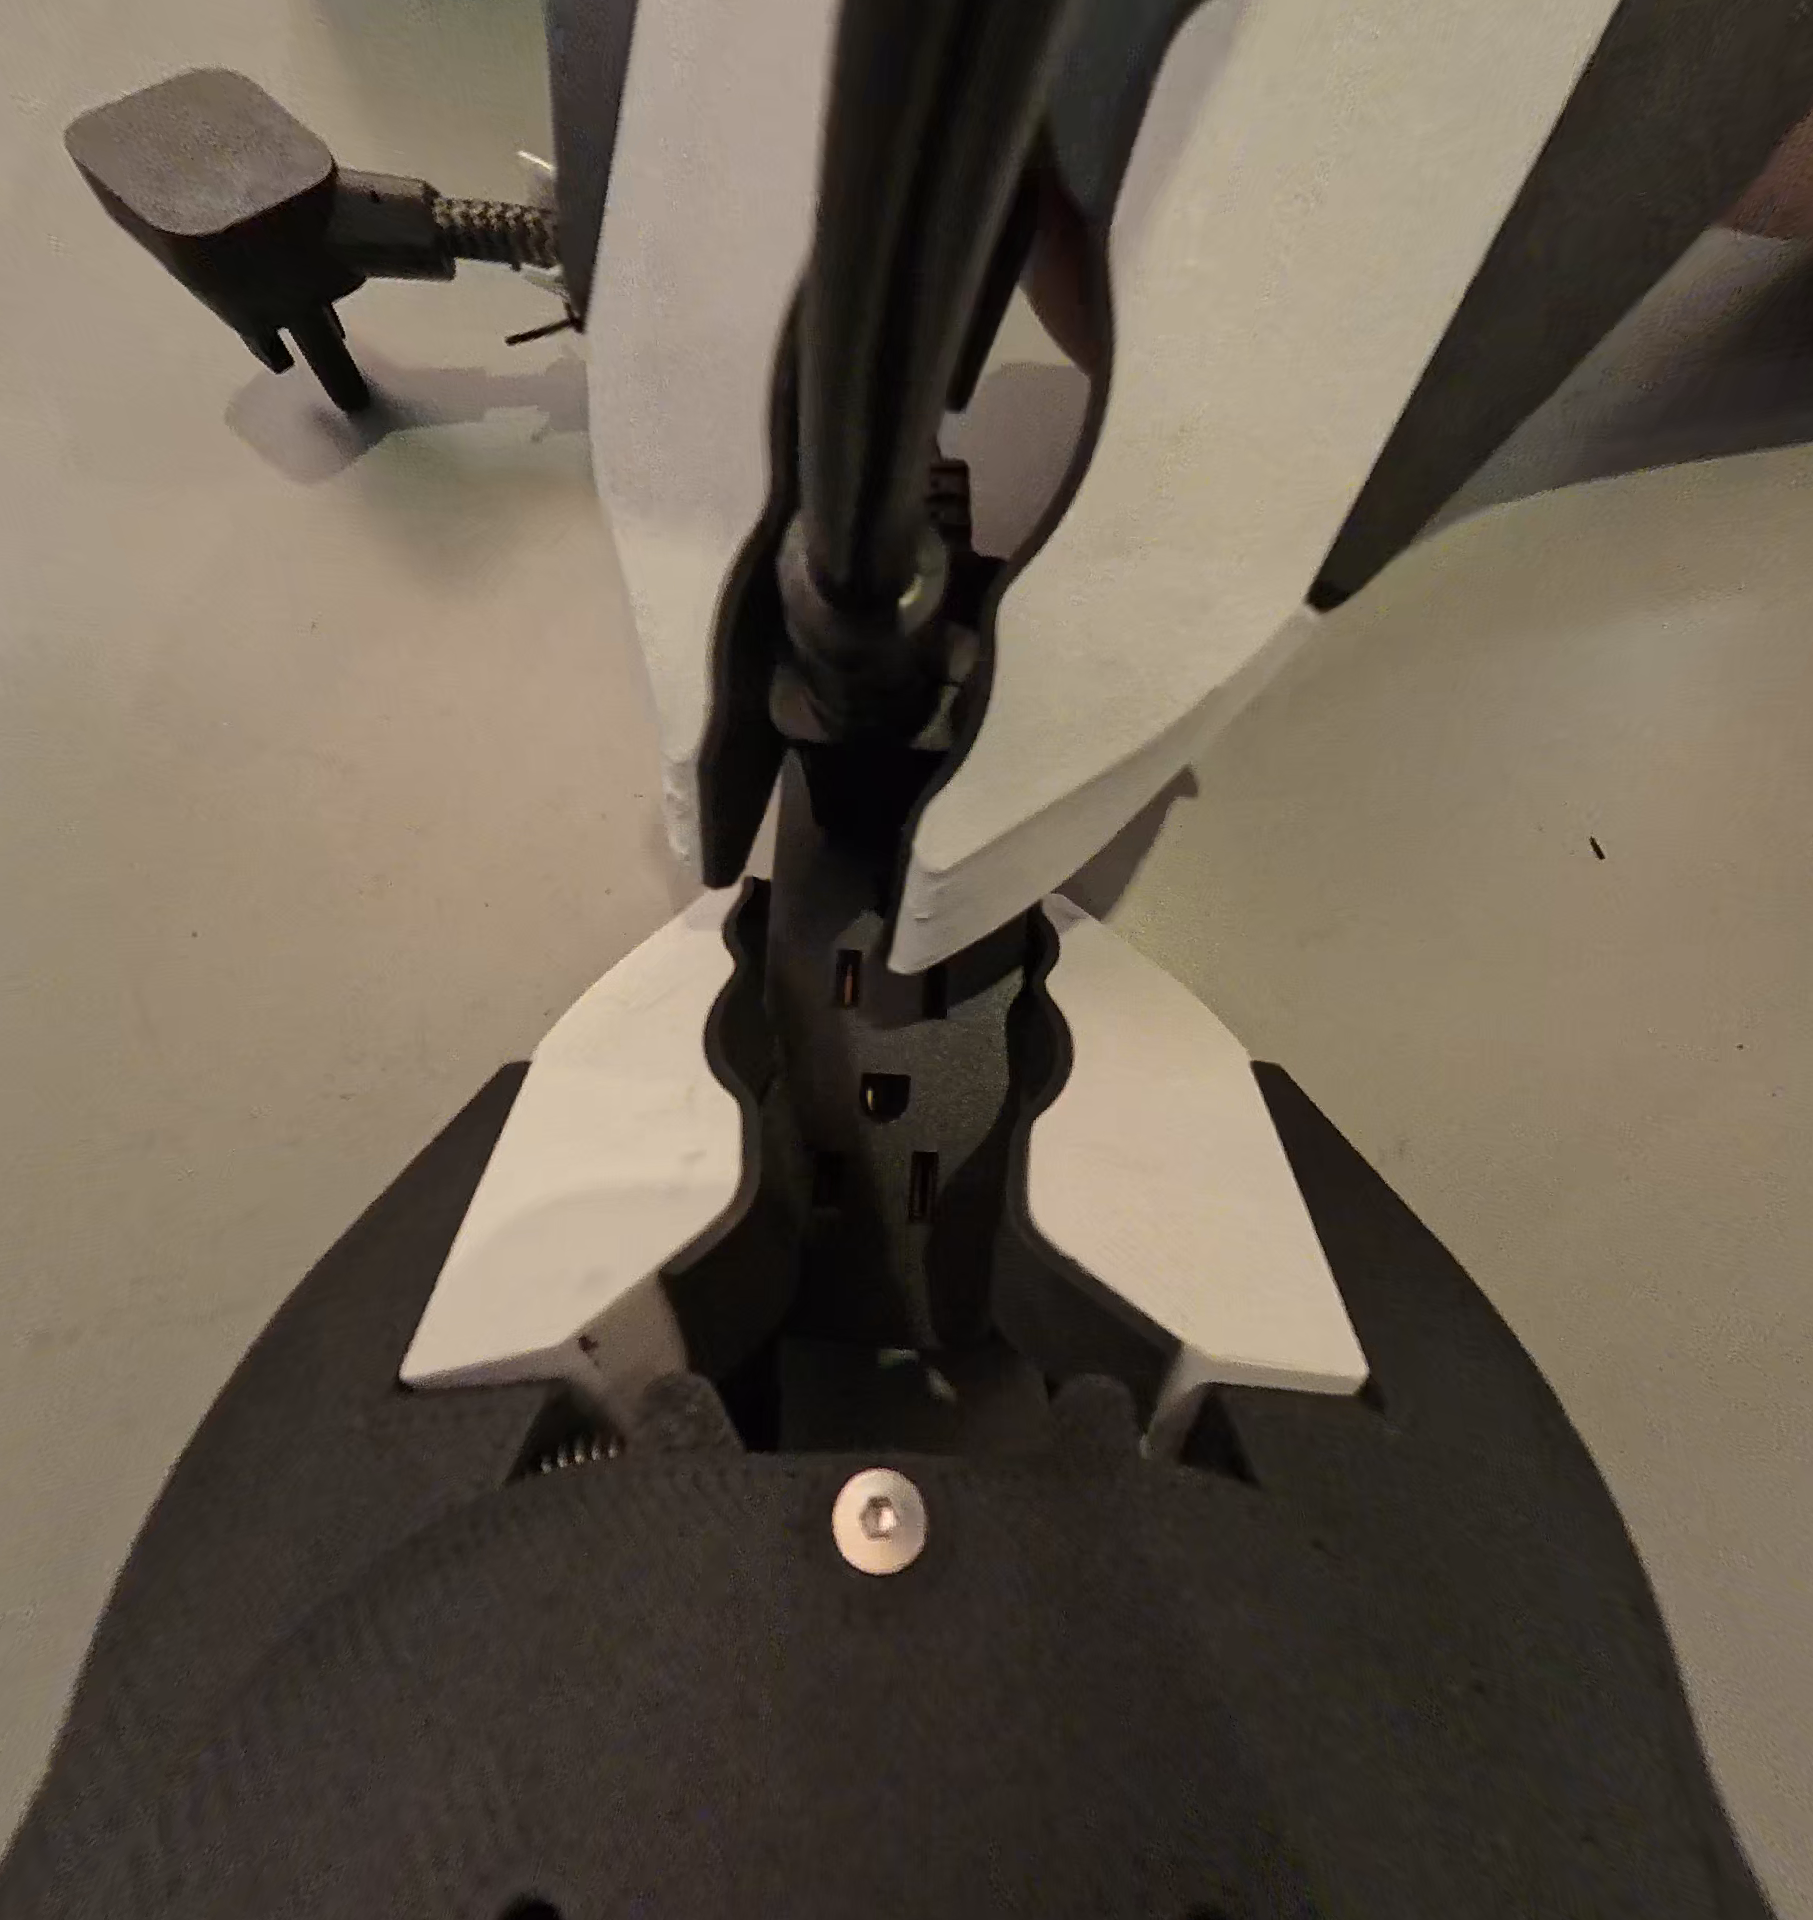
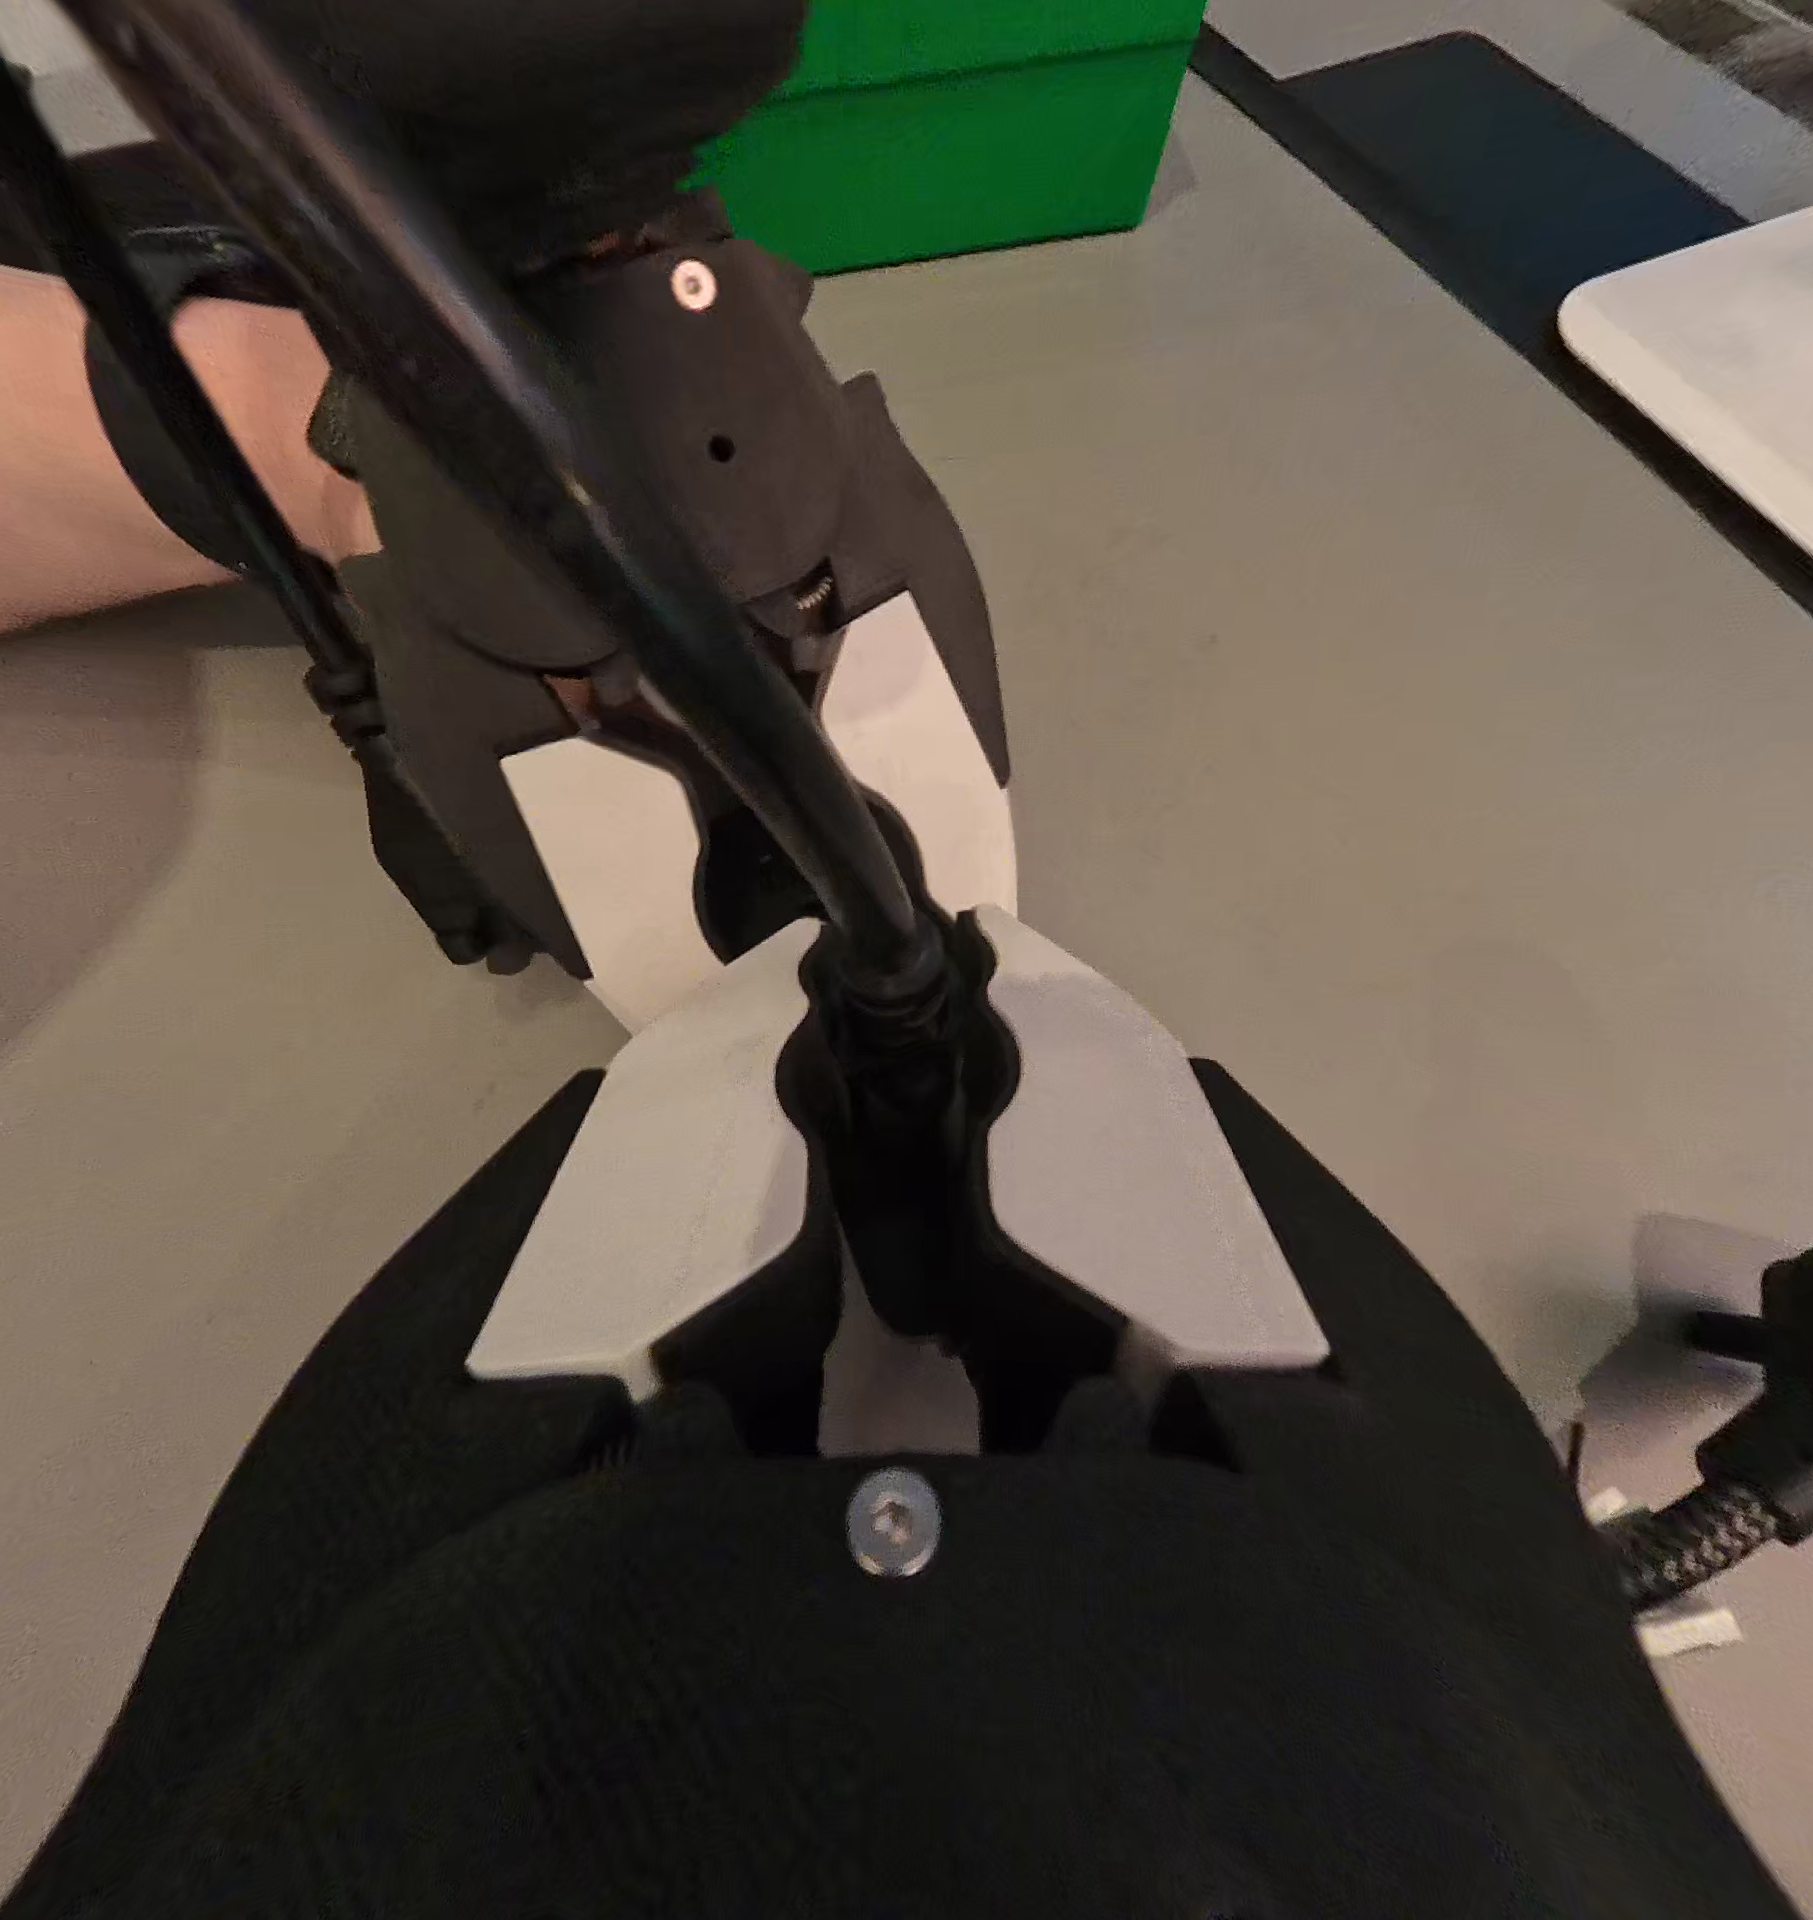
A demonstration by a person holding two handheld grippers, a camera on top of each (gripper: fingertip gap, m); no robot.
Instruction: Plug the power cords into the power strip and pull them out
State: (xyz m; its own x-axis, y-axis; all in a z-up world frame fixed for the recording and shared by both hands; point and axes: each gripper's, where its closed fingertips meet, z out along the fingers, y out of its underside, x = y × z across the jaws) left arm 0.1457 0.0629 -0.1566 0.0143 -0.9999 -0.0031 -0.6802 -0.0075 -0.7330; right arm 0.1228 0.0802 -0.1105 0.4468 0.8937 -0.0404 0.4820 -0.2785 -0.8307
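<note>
In the left wrist view my left gripper (image 1: 886, 935) is shut on a black power strip (image 1: 969, 1049) whose outlet slots face the camera. My right gripper (image 1: 814, 914) comes in from the far side, shut on a black plug (image 1: 850, 644) with a smooth black cord (image 1: 912, 260). The plug meets the strip's far end; its prongs are hidden. In the right wrist view my right gripper (image 2: 886, 951) clamps the same plug (image 2: 902, 1195), its cord (image 2: 528, 520) running up-left, and the left gripper (image 2: 777, 914) faces it tip to tip.
A second black plug (image 1: 216, 208) with a braided cord lies loose on the pale table (image 1: 258, 831); it also shows at the right wrist view's right edge (image 2: 1806, 1382). A green box (image 2: 943, 135), a black mat (image 2: 1484, 156) and a white flat slab (image 2: 1733, 353) lie beyond. A person's forearm (image 2: 50, 468) is at left. One gripper's finger ends stand about 5 cm off the other's.
</note>
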